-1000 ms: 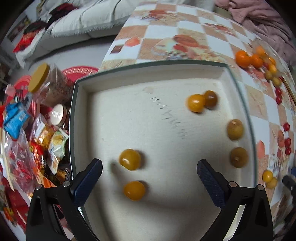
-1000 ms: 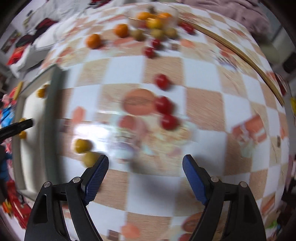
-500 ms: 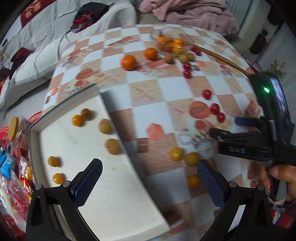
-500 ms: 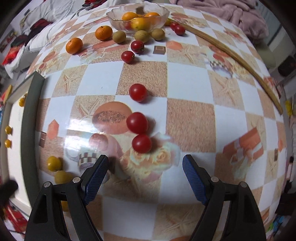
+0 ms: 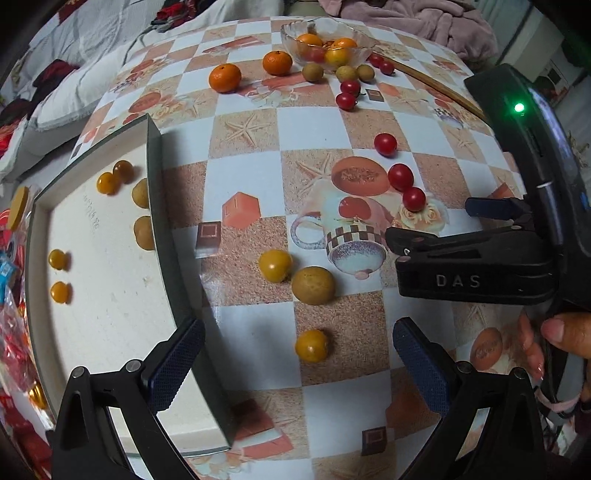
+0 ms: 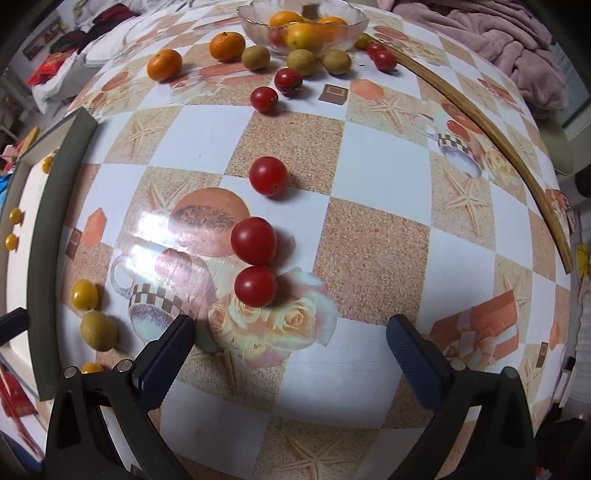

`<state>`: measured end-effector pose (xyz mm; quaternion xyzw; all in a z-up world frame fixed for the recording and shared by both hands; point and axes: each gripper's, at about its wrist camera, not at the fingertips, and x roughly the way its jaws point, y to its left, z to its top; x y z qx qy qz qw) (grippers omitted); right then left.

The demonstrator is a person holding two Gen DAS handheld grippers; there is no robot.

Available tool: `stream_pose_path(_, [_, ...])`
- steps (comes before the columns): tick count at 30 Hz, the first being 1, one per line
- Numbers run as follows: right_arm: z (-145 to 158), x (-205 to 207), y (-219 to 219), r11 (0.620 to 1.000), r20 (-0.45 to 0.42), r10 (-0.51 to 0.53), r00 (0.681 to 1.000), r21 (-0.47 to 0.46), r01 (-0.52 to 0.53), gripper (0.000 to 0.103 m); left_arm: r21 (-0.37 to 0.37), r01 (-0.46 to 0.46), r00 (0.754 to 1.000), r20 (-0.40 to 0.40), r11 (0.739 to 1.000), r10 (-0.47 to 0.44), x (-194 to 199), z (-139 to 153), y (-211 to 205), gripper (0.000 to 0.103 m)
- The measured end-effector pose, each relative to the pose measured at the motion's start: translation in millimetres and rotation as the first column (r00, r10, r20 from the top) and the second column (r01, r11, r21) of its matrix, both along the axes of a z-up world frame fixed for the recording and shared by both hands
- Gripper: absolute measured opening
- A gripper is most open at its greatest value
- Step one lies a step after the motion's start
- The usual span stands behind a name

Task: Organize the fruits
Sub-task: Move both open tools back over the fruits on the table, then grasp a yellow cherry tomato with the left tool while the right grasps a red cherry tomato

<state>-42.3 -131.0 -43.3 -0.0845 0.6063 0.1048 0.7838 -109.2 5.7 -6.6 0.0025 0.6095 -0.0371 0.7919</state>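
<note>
A white tray [image 5: 110, 332] with a dark rim holds several small yellow and brown fruits [image 5: 108, 182] at the table's left edge. My left gripper [image 5: 297, 363] is open and empty above the table beside the tray, with a yellow tomato [image 5: 311, 345] between its fingers. Another yellow tomato [image 5: 274, 265] and a brown fruit [image 5: 313, 285] lie just beyond. My right gripper [image 6: 288, 347] is open and empty, just short of a red tomato [image 6: 255, 286]; two more red tomatoes [image 6: 253, 240] lie behind it. The right gripper also shows in the left wrist view [image 5: 443, 225].
A glass bowl [image 6: 258, 22] of oranges stands at the far edge, with tangerines [image 6: 164, 64], brown fruits [image 6: 301, 58] and red tomatoes [image 6: 263, 98] around it. A wooden stick [image 6: 517, 155] lies along the right. Snack bags [image 5: 14, 354] lie left of the tray.
My left gripper has swung right, from over the tray to over the table by the loose yellow fruits. My right gripper has moved closer to the three red tomatoes.
</note>
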Motion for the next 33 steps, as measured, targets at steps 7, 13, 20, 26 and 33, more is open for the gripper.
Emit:
stream_pose_path(7, [11,0,7,0.992,0.031,0.128,0.991,-0.019,-0.127,0.081,0.050,-0.079,0.996,-0.024,0.996,0.080,-7,-20,-14,0.083])
stream_pose_path(13, [21,2,5,0.984,0.044,0.173,0.984,0.039,-0.174,0.020,0.025,-0.132,0.991,-0.022,0.991,0.132,-10,-26,-15,0.047])
stream_pose_path(20, [23,3,-26,0.974,-0.038,0.085,0.996,0.215,-0.075,0.020,-0.145,-0.200,0.980,-0.047,0.969,0.195,-15,-18,2,0.023])
stream_pose_path(26, [21,-17,-32,0.973,-0.053,0.057,0.997,0.226,-0.044,0.020,-0.180,-0.213,0.977,-0.040,0.960,0.209,-23,-14,12,0.023])
stream_pose_path(33, [31,-27,-27,0.971,-0.031,0.033,0.999,0.240,-0.024,0.020,-0.194,-0.162,0.987,-0.031,0.968,0.159,-27,-7,7,0.023])
